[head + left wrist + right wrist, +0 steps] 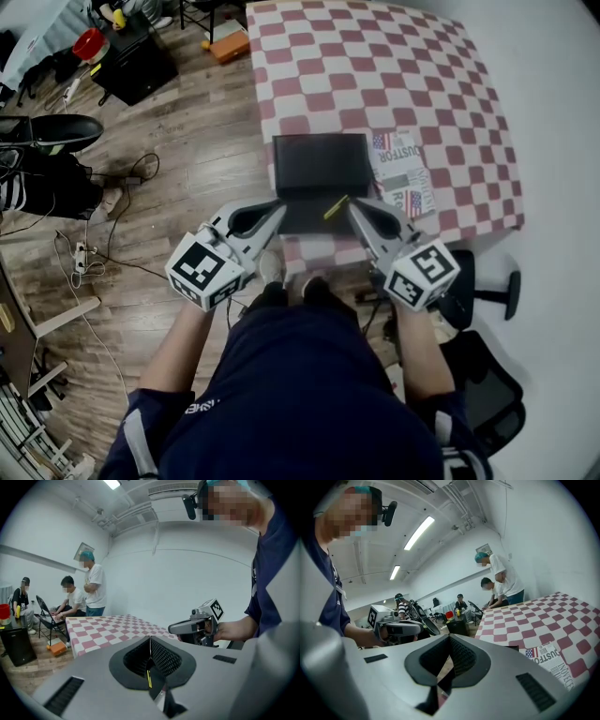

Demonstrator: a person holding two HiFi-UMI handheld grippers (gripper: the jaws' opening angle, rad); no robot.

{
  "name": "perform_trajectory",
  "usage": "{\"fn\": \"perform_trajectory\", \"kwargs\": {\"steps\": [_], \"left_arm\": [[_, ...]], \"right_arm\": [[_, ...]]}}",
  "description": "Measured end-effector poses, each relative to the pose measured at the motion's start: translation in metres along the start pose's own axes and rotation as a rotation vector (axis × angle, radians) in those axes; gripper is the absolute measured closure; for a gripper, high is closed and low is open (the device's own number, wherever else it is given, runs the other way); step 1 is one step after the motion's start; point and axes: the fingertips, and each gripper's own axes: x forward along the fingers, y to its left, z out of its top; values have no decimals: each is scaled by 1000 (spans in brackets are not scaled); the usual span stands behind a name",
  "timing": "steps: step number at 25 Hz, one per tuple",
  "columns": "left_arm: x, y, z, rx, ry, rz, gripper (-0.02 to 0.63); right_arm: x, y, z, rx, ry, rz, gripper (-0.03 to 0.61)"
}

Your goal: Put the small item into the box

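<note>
A black box [319, 161] lies open near the front edge of the checkered table [375, 66], its dark flap [305, 217] folded toward me. A small yellow stick-like item [336, 207] rests slanted on that flap. My left gripper [277, 204] is shut and empty, its tip at the flap's left edge. My right gripper [353, 206] is also shut and empty, its tip just right of the yellow item. In the left gripper view the closed jaws [150, 641] meet in a line, and a yellow strip [149, 679] shows below them. The right gripper view shows its jaws [450, 639] closed on nothing.
A printed leaflet with a flag [403, 169] lies right of the box. An office chair [487, 281] stands at the table's right corner. Cables [84, 253] and a black case [136, 61] are on the wooden floor to the left. Several people [89, 590] are beyond the table.
</note>
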Motion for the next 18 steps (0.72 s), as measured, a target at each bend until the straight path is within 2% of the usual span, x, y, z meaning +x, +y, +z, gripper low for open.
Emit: {"fn": "perform_trajectory", "kwargs": {"steps": [18], "left_arm": [[8, -3, -8, -28, 19, 3, 580]], "right_arm": [[-6, -7, -14, -5, 43, -8, 561]]}}
